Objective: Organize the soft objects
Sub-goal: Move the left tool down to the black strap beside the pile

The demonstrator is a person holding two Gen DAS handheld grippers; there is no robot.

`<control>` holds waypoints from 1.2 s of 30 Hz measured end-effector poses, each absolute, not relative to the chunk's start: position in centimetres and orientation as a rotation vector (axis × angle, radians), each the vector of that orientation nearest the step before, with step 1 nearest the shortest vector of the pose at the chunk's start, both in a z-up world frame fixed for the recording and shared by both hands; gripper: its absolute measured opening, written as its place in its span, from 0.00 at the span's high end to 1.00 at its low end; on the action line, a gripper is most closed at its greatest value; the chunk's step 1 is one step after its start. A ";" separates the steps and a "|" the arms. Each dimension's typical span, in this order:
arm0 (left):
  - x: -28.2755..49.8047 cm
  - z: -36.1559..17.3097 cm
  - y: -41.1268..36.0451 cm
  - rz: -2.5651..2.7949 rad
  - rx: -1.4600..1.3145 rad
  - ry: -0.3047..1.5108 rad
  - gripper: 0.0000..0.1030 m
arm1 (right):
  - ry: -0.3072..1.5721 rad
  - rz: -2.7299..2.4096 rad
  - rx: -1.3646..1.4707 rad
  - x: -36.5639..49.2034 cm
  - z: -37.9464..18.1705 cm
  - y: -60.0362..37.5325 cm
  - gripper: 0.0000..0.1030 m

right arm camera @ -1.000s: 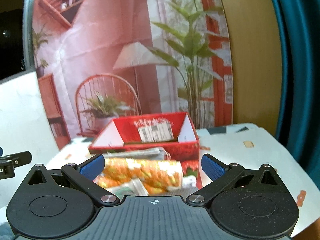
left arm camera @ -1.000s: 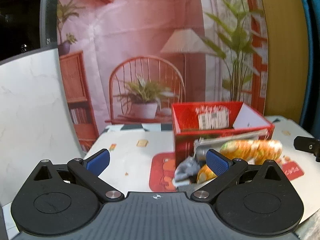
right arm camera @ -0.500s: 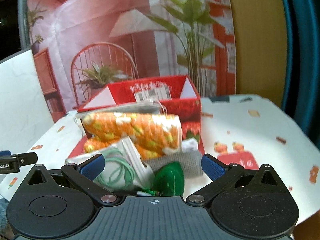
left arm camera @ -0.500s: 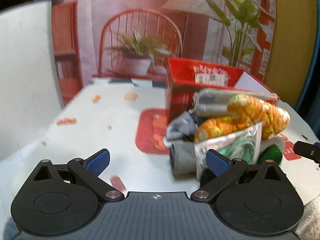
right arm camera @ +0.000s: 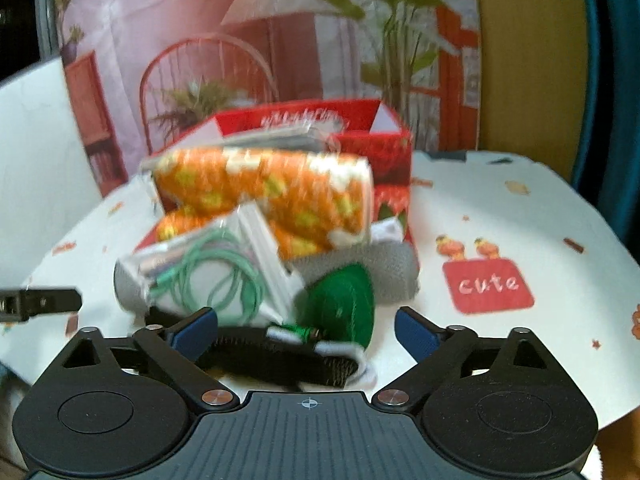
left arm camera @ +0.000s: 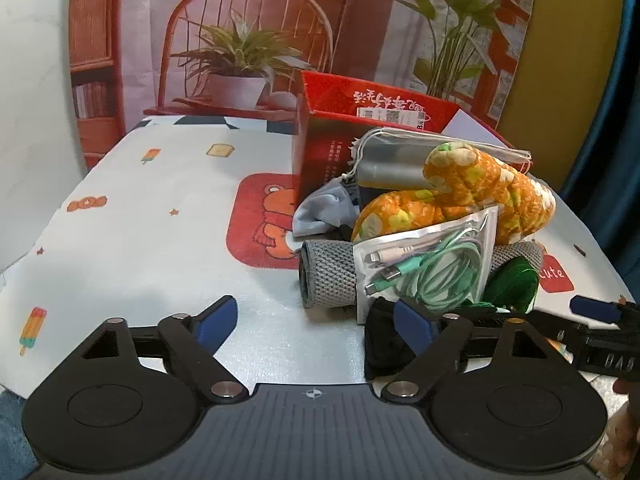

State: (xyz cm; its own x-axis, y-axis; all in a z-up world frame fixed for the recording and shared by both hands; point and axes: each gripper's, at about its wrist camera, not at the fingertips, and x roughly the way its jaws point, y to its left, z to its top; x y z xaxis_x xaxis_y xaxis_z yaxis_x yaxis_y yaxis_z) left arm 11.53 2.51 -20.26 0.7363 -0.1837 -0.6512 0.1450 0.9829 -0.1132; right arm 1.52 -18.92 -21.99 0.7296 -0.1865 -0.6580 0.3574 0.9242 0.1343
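Observation:
A pile of soft things lies on the table in front of an open red box (left arm camera: 332, 148) (right arm camera: 384, 148). It holds an orange flowered cloth roll (left arm camera: 480, 196) (right arm camera: 280, 192), a grey knitted roll (left arm camera: 328, 272) (right arm camera: 384, 272), a clear bag of green cables (left arm camera: 432, 264) (right arm camera: 208, 276), a green fabric piece (left arm camera: 514, 286) (right arm camera: 344, 300), a pale blue cloth (left arm camera: 324, 212) and a black item (left arm camera: 384, 344) (right arm camera: 280, 360). My left gripper (left arm camera: 316, 320) is open, just left of the pile. My right gripper (right arm camera: 306, 332) is open, with the black item and green piece between its fingers.
A white cartoon-print cloth covers the table (left arm camera: 140, 240) (right arm camera: 520, 208). A white board (left arm camera: 32, 100) stands at the left. A printed backdrop (left arm camera: 240, 20) hangs behind the table. The right gripper's finger (left arm camera: 596, 310) shows at the right edge of the left wrist view.
Both grippers have tilted down and moved closer to the pile. The pile now fills more of both views. Both stay open.

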 end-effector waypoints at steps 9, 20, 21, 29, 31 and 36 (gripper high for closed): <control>13.4 -19.8 0.7 -0.234 0.023 0.701 0.17 | 0.706 -0.295 0.274 1.0 -23.6 -19.5 0.24; 13.9 -24.3 -1.8 -0.339 -0.001 0.803 0.38 | 0.703 -0.278 0.295 1.8 -25.6 -19.9 0.27; 14.0 -24.6 -1.7 -0.344 -0.018 0.800 0.39 | 0.708 -0.278 0.298 1.9 -25.8 -19.9 0.27; 14.6 -27.1 -1.6 -0.371 -0.087 0.821 0.47 | 0.721 -0.291 0.339 2.5 -27.3 -20.6 0.27; 14.6 -27.5 -1.3 -0.374 -0.114 0.822 0.47 | 0.718 -0.291 0.355 2.6 -27.6 -20.9 0.27; 14.8 -27.7 -1.0 -0.379 -0.134 0.822 0.47 | 0.718 -0.283 0.375 2.9 -28.0 -21.2 0.27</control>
